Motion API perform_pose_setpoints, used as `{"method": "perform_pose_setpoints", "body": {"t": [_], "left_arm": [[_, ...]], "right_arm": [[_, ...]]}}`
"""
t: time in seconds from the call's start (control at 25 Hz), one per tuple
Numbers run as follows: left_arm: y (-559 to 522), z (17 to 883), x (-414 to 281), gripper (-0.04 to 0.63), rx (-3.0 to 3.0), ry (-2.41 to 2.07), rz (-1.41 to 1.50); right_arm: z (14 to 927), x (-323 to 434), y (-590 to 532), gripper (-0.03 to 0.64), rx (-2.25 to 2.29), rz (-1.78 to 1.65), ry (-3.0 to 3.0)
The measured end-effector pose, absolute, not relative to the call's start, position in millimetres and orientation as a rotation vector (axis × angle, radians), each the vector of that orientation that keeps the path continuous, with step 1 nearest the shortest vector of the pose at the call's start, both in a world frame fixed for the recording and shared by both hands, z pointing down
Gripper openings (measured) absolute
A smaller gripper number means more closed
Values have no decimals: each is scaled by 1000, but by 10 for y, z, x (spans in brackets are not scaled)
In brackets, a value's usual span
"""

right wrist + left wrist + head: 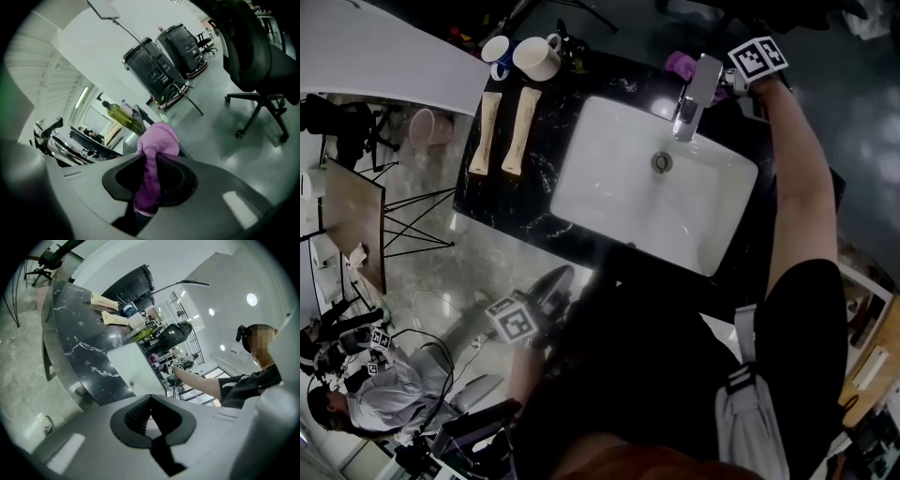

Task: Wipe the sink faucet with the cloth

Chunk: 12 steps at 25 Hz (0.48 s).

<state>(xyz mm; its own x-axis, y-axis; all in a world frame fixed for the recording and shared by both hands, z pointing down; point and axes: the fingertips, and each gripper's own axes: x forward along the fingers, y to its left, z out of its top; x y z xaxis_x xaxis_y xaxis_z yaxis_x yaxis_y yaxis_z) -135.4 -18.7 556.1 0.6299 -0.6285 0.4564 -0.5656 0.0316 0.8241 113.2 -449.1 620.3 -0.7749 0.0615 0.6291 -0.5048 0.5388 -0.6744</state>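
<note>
The chrome faucet (pixel 694 101) stands at the back rim of the white sink (pixel 619 202) in a black marble counter. A purple cloth (pixel 680 64) shows just behind the faucet. My right gripper (pixel 733 79) is behind and to the right of the faucet. In the right gripper view the purple cloth (pixel 157 140) is clamped between the jaws of my right gripper (pixel 152 180) and bunches up beyond them. My left gripper (pixel 546 291) hangs low in front of the counter, off its near edge. In the left gripper view my left gripper (pixel 150 420) is shut with nothing in it.
Two mugs (pixel 534 56) and two beige bars (pixel 522 129) lie at the counter's left end. A green bottle (pixel 124 117), black bins (pixel 154 65) and an office chair (pixel 258 61) are beyond the counter. A person (pixel 366 398) sits at the lower left.
</note>
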Motion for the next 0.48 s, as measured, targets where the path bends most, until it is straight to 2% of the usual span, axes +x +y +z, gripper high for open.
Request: {"method": "perform_pose_setpoints", "body": {"t": [0.2,0.48], "left_arm": [[-213,5534,-1439,0,1694,-960,-73],[-334,5297,-1602,0,1824,-818,-96]], "right_arm": [[5628,1297,-4422,80,536,1320,-2398],[4566,1360,-4040,81,616,1151,-2727]]}}
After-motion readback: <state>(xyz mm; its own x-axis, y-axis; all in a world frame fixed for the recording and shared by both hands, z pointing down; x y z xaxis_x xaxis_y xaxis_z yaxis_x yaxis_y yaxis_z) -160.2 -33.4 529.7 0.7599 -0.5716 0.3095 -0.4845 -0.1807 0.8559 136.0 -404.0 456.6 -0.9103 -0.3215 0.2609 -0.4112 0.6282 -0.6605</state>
